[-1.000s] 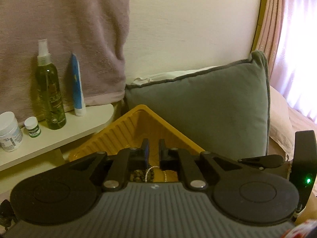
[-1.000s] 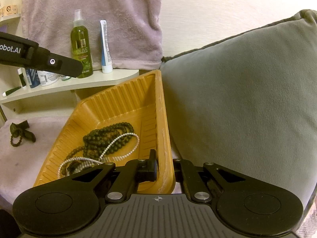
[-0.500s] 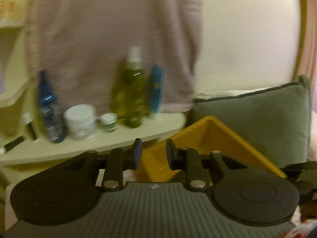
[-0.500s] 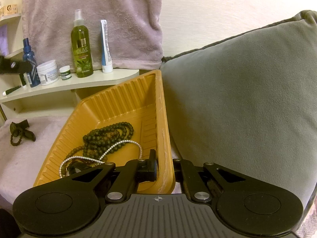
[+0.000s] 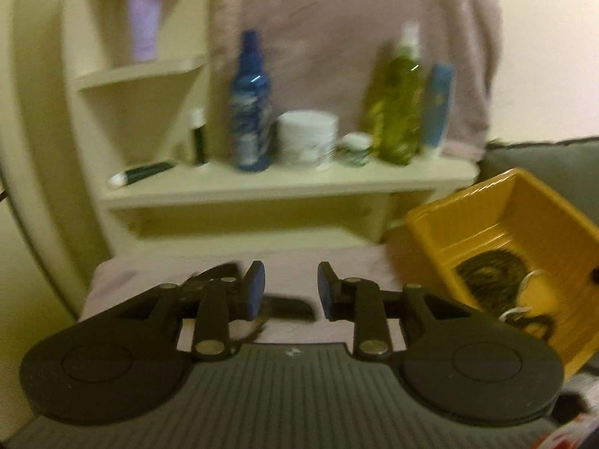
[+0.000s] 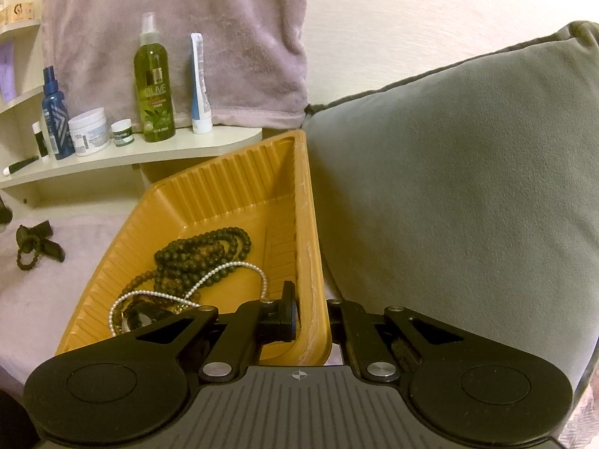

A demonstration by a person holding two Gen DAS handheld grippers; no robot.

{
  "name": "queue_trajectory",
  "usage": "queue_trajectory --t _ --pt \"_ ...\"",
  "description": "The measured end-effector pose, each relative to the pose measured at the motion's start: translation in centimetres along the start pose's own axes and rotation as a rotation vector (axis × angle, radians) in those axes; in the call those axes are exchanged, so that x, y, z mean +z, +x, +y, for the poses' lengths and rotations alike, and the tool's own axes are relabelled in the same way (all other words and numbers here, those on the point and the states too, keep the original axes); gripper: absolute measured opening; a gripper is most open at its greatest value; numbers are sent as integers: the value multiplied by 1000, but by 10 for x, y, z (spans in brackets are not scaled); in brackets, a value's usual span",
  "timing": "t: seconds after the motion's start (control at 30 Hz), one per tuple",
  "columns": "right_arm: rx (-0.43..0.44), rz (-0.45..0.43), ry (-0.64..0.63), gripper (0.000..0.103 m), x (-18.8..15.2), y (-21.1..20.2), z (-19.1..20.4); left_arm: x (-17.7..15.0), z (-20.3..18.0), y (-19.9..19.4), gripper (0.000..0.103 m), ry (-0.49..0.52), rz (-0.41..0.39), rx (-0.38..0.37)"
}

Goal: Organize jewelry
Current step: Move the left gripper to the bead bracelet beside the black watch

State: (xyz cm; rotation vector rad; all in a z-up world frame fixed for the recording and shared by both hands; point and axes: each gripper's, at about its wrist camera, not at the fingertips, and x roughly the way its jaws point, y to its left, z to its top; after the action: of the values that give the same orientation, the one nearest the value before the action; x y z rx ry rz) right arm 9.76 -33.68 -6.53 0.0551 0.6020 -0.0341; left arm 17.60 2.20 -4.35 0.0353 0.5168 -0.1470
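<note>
A string of dark beads (image 6: pixel 204 252) and a pearl necklace (image 6: pixel 209 280) lie tangled in the bottom of a ribbed yellow tray (image 6: pixel 239 187), which sits tilted on a pinkish cover between a cream shelf (image 6: pixel 123 157) and a grey cushion (image 6: pixel 449 187). The right gripper (image 6: pixel 312 316) is clamped on the tray's near right wall, one finger inside and the other outside, pinching the rim. Another dark beaded piece (image 6: pixel 35 245) lies on the cover, well to the left of the tray. The left gripper (image 5: pixel 290 293) hangs over that cover with its jaws spread wide, holding nothing; a dark object shows blurred just beyond its fingers (image 5: pixel 254 292). Bottles and jars stand on the shelf in front of a hanging towel (image 6: pixel 179 37).
</note>
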Motion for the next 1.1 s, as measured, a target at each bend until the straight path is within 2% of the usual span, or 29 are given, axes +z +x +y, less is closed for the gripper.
queue_trajectory --t 0.3,0.4,0.83,1.03,1.1 --pt "-3 8 -8 4 0 3 0 -34 23 11 29 -10 48 81" --pt "-6 10 -11 4 0 3 0 -38 24 16 31 -6 57 80" --pt "-14 23 -15 4 0 7 -1 -38 9 63 30 148 125 18" --pt "-15 24 -15 4 0 7 -1 -36 5 79 20 168 152 18" --pt "-15 25 -15 4 0 8 -1 -35 4 81 14 170 163 20"
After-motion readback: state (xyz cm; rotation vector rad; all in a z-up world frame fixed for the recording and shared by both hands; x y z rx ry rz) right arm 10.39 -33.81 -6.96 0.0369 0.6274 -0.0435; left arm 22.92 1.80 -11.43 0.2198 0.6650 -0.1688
